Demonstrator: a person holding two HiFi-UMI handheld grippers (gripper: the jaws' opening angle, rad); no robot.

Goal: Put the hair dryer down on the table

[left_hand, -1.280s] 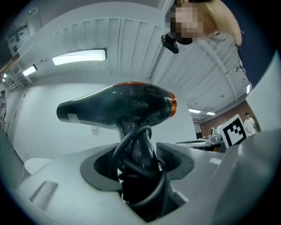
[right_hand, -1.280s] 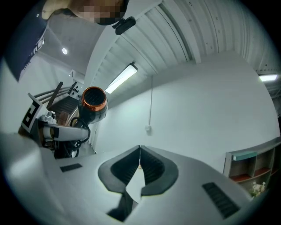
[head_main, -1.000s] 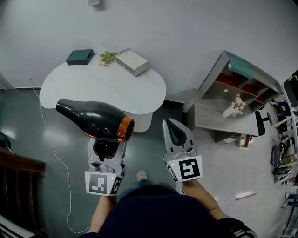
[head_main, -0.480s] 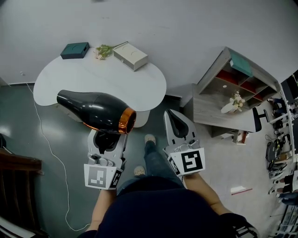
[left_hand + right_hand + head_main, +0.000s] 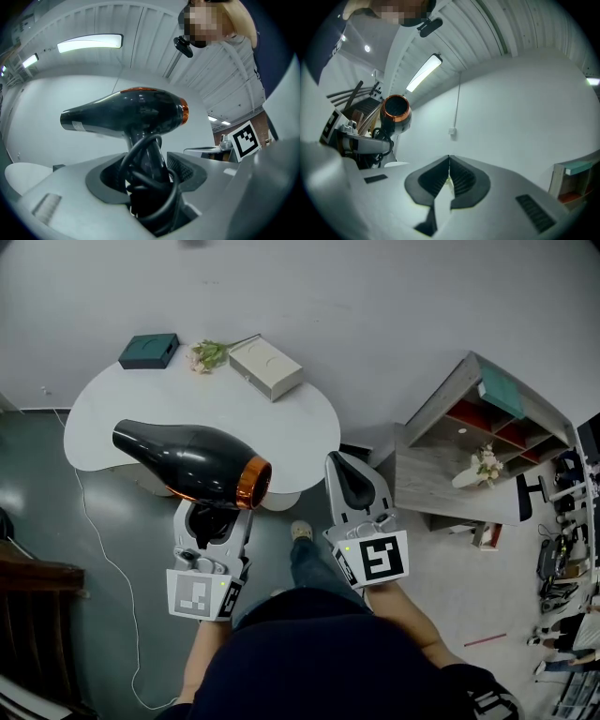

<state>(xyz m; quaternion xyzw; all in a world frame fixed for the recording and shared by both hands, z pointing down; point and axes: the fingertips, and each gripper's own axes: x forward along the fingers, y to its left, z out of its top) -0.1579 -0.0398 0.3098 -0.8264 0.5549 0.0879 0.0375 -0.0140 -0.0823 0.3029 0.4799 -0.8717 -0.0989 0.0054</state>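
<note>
Gripping the hair dryer point(image 5: 192, 462) by its handle with the left gripper point(image 5: 217, 521), clamped tight on the handle together with loops of the black cord point(image 5: 154, 187). Held up in the air, barrel lying sideways: black nozzle toward the left, orange ring point(image 5: 251, 482) at the rear toward the right. Seen from the head camera overlapping the near edge of the white table point(image 5: 122, 418), yet not resting on it. Carrying nothing in the right gripper point(image 5: 347, 479), pressed fully closed, pads meeting with no gap, raised just right of the dryer's orange end. Farther back on the table, well apart from the dryer: a dark green box point(image 5: 148, 350), a small sprig of flowers point(image 5: 208, 355) and a beige box point(image 5: 266, 367), lined along the far edge. Off to the right on the floor, a wooden shelf unit point(image 5: 431, 474). Just below the table edge, between the two grippers, a shoe point(image 5: 301, 531).
</note>
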